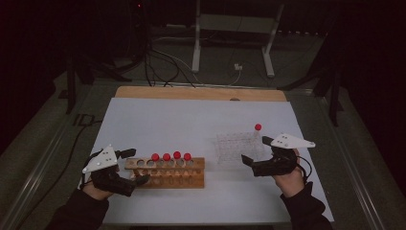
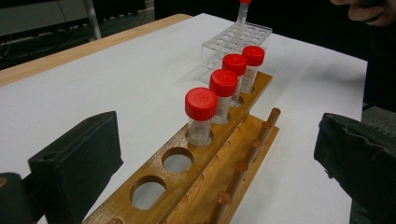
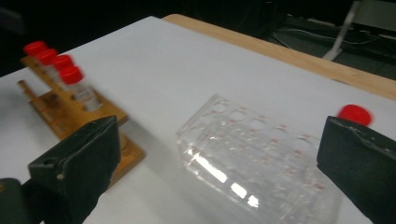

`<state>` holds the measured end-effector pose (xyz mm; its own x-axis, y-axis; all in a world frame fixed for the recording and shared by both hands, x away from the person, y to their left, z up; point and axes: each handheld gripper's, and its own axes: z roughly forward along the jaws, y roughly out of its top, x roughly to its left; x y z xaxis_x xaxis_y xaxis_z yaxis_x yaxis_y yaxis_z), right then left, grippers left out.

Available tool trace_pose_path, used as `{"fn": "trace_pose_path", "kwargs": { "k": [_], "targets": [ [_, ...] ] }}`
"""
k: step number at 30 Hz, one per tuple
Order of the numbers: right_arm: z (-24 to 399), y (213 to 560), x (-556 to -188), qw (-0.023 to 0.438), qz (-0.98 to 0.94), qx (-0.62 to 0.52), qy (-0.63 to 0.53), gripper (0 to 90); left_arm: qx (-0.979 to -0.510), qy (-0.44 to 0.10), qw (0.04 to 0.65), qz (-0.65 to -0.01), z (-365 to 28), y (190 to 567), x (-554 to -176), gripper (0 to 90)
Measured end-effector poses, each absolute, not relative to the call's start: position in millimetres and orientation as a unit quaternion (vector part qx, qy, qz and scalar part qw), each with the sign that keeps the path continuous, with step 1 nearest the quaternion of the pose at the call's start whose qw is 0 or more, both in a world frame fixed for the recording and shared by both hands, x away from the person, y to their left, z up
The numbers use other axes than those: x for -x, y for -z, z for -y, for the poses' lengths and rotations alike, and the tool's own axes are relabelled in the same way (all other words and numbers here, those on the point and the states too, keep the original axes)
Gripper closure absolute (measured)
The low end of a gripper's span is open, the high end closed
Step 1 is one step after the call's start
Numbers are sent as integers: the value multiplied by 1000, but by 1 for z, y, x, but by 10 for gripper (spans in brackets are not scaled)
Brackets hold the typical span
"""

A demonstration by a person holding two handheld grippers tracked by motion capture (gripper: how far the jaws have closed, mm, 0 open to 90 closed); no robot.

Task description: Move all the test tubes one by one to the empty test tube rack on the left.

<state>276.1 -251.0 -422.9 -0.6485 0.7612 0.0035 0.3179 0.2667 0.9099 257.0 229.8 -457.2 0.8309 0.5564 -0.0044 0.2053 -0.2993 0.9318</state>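
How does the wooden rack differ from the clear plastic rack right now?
The wooden rack is brown and opaque, with a few large round holes in one row; the clear plastic rack is see-through, with a grid of many small holes. The wooden rack holds four red-capped tubes side by side; the clear plastic rack holds one red-capped tube at its far corner. Both stand on the white table cover.

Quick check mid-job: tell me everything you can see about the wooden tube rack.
The wooden tube rack lies flat on the white table cover, lengthwise across the table. It looks like varnished wood: a raised top board with a row of round holes and a lower board with upright pegs. Four red-capped tubes stand upright in neighbouring holes at its right end; the holes toward the left gripper are empty. That gripper's open jaws straddle the rack's left end.
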Motion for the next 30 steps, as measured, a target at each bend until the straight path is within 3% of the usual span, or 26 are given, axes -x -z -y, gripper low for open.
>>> {"fn": "trace_pose_path", "kwargs": {
  "k": [16, 30],
  "targets": [
    [280, 435, -321, 266, -729, -425, -465, 0, -784, -174, 543, -243, -232, 458, -257, 15],
    [290, 458, -342, 258, -723, -468, -439, 0, -784, -172, 544, -244, -232, 460, -257, 15]
  ]
}}
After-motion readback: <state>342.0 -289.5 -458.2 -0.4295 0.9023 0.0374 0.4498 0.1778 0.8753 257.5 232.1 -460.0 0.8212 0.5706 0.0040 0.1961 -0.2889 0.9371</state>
